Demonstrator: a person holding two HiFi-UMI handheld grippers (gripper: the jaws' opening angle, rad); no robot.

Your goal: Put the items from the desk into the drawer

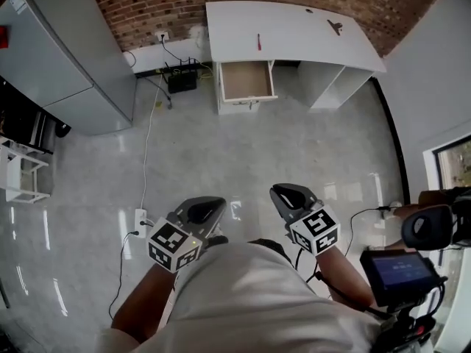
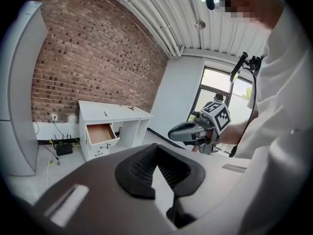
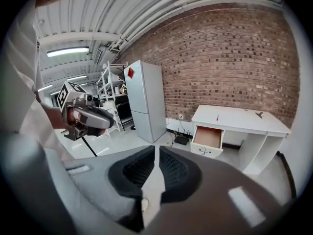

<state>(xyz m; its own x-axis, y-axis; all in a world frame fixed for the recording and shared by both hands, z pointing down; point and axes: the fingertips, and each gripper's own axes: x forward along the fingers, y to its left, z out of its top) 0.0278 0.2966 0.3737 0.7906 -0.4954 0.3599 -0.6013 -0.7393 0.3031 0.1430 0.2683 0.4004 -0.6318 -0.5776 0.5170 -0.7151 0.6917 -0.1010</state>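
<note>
The desk (image 1: 294, 31) is standing far off, its drawer (image 1: 246, 79) hanging open and bare. The left gripper (image 1: 204, 210) and right gripper (image 1: 288, 195) are hovering, jaws together on nothing. A screwdriver (image 1: 258, 41) and dark tool (image 1: 335, 26) are lying on top, unstowed.

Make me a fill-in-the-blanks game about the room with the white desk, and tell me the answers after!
1. The drawer under the desk is pulled ____.
2. The wall behind the desk is made of ____.
3. The thin little tool lying on the desk has a ____ handle.
4. The left gripper and the right gripper are holding ____.

Missing words: open; brick; red; nothing
</note>
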